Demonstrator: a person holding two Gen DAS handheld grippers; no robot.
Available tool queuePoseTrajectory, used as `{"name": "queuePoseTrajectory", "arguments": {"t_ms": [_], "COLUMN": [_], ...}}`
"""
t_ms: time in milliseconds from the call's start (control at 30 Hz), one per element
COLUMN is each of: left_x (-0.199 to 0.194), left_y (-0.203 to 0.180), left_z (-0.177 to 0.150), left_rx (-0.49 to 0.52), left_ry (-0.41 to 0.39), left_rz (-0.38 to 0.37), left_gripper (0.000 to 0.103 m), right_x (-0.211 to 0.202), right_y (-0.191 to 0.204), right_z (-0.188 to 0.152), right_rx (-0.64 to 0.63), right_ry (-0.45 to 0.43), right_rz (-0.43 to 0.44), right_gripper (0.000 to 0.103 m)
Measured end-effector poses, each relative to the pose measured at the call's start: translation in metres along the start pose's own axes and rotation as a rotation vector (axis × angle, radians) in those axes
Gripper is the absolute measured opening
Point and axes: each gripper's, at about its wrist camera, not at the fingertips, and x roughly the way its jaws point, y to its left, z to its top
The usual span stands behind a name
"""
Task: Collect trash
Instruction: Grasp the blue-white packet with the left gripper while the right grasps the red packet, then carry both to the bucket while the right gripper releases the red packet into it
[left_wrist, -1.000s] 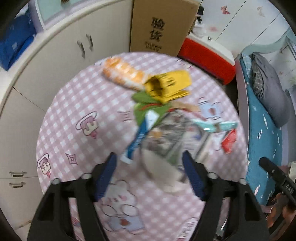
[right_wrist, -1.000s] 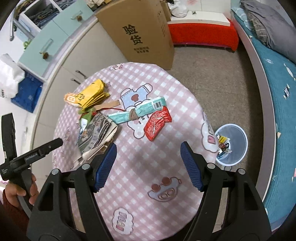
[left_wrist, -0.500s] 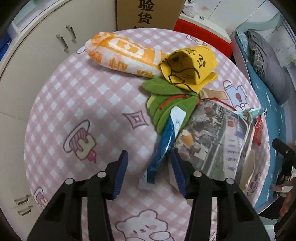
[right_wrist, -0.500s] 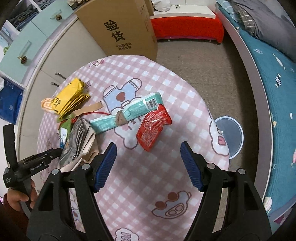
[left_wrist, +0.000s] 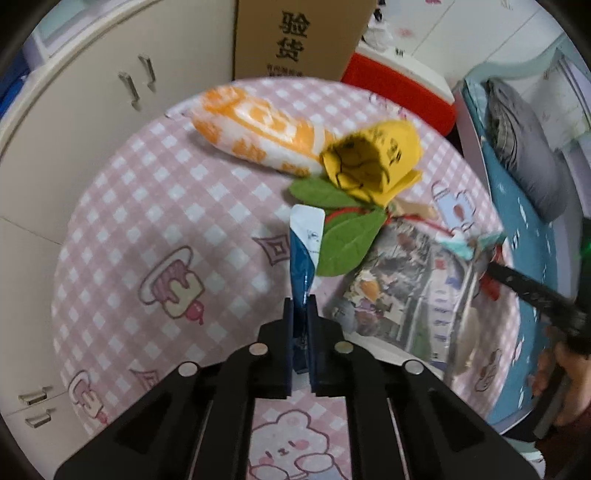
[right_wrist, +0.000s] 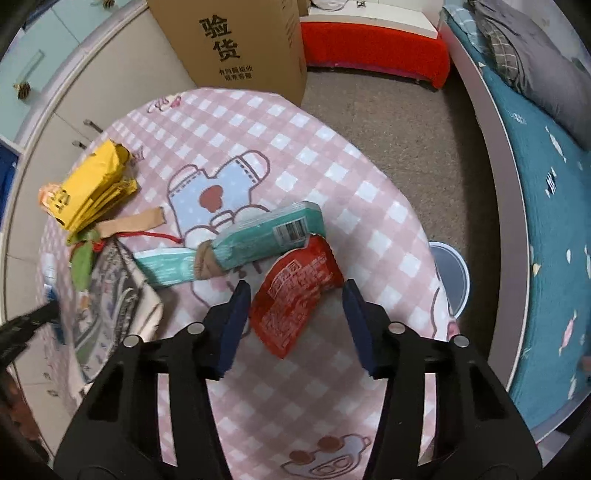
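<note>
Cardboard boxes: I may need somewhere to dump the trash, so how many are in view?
1: a tall brown cardboard box with black printed characters stands on the floor past the pink checked table's far edge. Others may be hidden.

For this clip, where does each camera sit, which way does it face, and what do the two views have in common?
Left wrist: on the left claw, looking steeply down at the table; its own fingers have just closed on the blue wrapper; the person's other hand shows at right.
Right wrist: on the right claw, looking steeply down; its jaws, just closing, straddle the red packet without pressing it yet.
Shared: yellow bag, cardboard box, newspaper.
</note>
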Motion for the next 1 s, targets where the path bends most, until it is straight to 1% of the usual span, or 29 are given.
{"name": "queuePoseTrajectory", "arguments": {"t_ms": [33, 67, 100, 133, 200, 300, 400, 433, 500, 533, 600, 767, 900, 933, 1000], "left_x": [-0.008, -0.014, -0.019, -0.026, -0.037, -0.048, -0.051, -0.054, -0.058, -0.058, -0.059, -0.054, -0.046, -0.043, -0.041], "left_y": [0.000, -0.001, -0.003, -0.008, -0.021, -0.056, -0.094, -0.110, -0.136, -0.157, -0.187, -0.282, -0.345, -0.365, -0.388], "left_z": [0.000, 0.000, 0.001, 0.002, 0.003, 0.006, 0.007, 0.006, 0.007, 0.007, 0.005, 0.003, -0.001, -0.002, -0.004], "left_rx": [-0.009, -0.017, -0.026, -0.032, -0.028, -0.012, 0.016, 0.031, 0.061, 0.083, 0.112, 0.220, 0.294, 0.314, 0.337], "left_ry": [-0.015, -0.027, -0.039, -0.051, -0.073, -0.094, -0.108, -0.109, -0.114, -0.114, -0.115, -0.103, -0.083, -0.076, -0.072], "left_rz": [0.001, -0.004, -0.012, -0.023, -0.027, -0.061, -0.070, -0.084, -0.092, -0.099, -0.111, -0.151, -0.184, -0.197, -0.207], "left_gripper": [0.006, 0.006, 0.006, 0.006, 0.006, 0.006, 0.006, 0.006, 0.006, 0.006, 0.006, 0.006, 0.006, 0.006, 0.006], "right_x": [0.000, 0.001, 0.000, -0.001, -0.003, -0.014, -0.031, -0.039, -0.054, -0.062, -0.080, -0.126, -0.146, -0.150, -0.156], "right_y": [0.000, 0.001, 0.002, 0.002, -0.001, -0.013, -0.037, -0.049, -0.064, -0.075, -0.100, -0.179, -0.228, -0.240, -0.259], "right_z": [0.001, 0.001, 0.002, 0.002, 0.001, -0.004, -0.007, -0.007, -0.009, -0.009, -0.009, -0.010, -0.014, -0.015, -0.017], "right_rx": [-0.018, -0.036, -0.055, -0.062, -0.080, -0.087, -0.064, -0.052, -0.043, -0.036, -0.016, 0.042, 0.092, 0.103, 0.118], "right_ry": [-0.006, -0.004, -0.004, -0.006, 0.015, 0.014, 0.012, 0.006, -0.013, -0.026, -0.054, -0.132, -0.168, -0.174, -0.186], "right_rz": [0.002, 0.000, 0.014, 0.031, 0.082, 0.153, 0.220, 0.242, 0.255, 0.259, 0.260, 0.226, 0.198, 0.195, 0.191], "right_gripper": [0.040, 0.035, 0.025, 0.020, 0.018, 0.017, 0.017, 0.017, 0.017, 0.017, 0.017, 0.017, 0.018, 0.018, 0.021]}}
